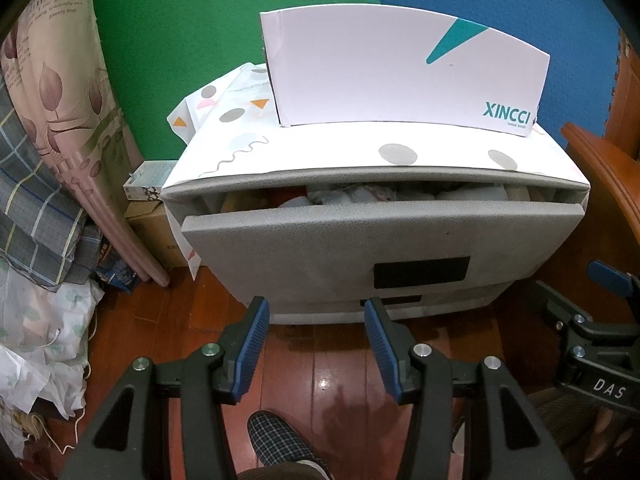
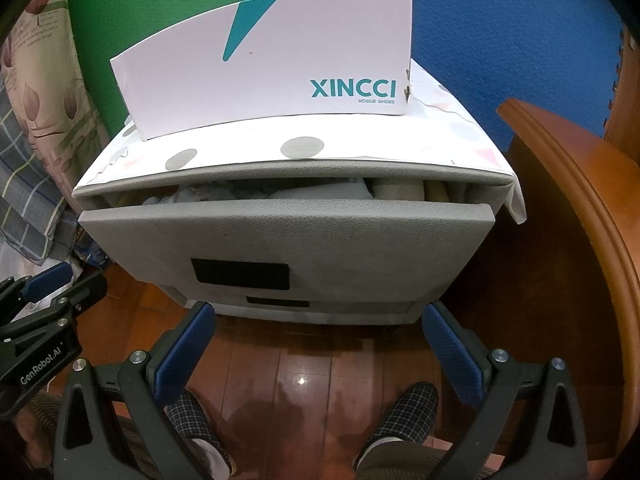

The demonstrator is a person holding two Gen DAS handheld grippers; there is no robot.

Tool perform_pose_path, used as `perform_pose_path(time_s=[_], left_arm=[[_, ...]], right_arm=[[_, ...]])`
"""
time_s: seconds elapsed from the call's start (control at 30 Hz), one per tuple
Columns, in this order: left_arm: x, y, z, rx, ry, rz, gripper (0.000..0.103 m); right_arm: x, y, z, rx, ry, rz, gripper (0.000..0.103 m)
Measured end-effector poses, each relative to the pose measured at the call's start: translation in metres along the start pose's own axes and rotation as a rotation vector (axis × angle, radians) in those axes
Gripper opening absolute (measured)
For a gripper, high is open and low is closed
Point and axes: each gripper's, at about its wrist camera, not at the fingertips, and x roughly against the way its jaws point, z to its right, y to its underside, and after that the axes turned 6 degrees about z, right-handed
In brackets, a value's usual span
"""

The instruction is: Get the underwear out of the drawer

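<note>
Item list, L to R:

1. Bedding (image 1: 36,184) & bags – piling up at far left, on floor. Not task-related.
2. Left hand-held gripper (image 1: 316,344) – hovering low over wood floor (image 1: 320,380), near side of cabinet. Jaws standing about half open, nothing between pads. Pointing down-forward at the lower drawer fronts.
3. Drawer cabinet (image 1: 376,184), grey – sitting centre, patterned cloth (image 1: 240,148) covering its top, white shoe box (image 1: 400,72) resting on that toward the far edge.
4. Top drawer (image 1: 380,240) – standing part-way pulled out; only a narrow gap showing along its top edge. Long axis running left-right.
5. Underwear (image 1: 344,196) – lying inside that gap w/ other folded cloth; can't tell which piece is which. Sitting up & farther away from both grippers.
6. Right hand-held gripper (image 2: 316,340) – hovering beside the left one, same nearness to drawer. Jaws standing wide, holding nothing.
7. Wooden furniture (image 2: 580,200) – curving along far right.

Judgement: neither arm looking nearer; gap probably needing widening before reaching in. Slippered feet (image 2: 408,408) showing near bottom.
</note>
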Motion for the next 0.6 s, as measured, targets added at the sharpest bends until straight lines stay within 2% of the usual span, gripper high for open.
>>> perform_pose_path(time_s=[0.43, 0.6], left_arm=[[-0.001, -0.002, -0.002, 0.005, 0.000, -0.007, 0.051], [0.000, -0.003, -0.011, 0.045, 0.014, -0.012, 0.051]], right_arm=[[-0.001, -0.001, 0.003, -0.005, -0.003, -0.001, 0.102], [-0.002, -0.001, 0.005, -0.016, -0.004, -0.001, 0.102]])
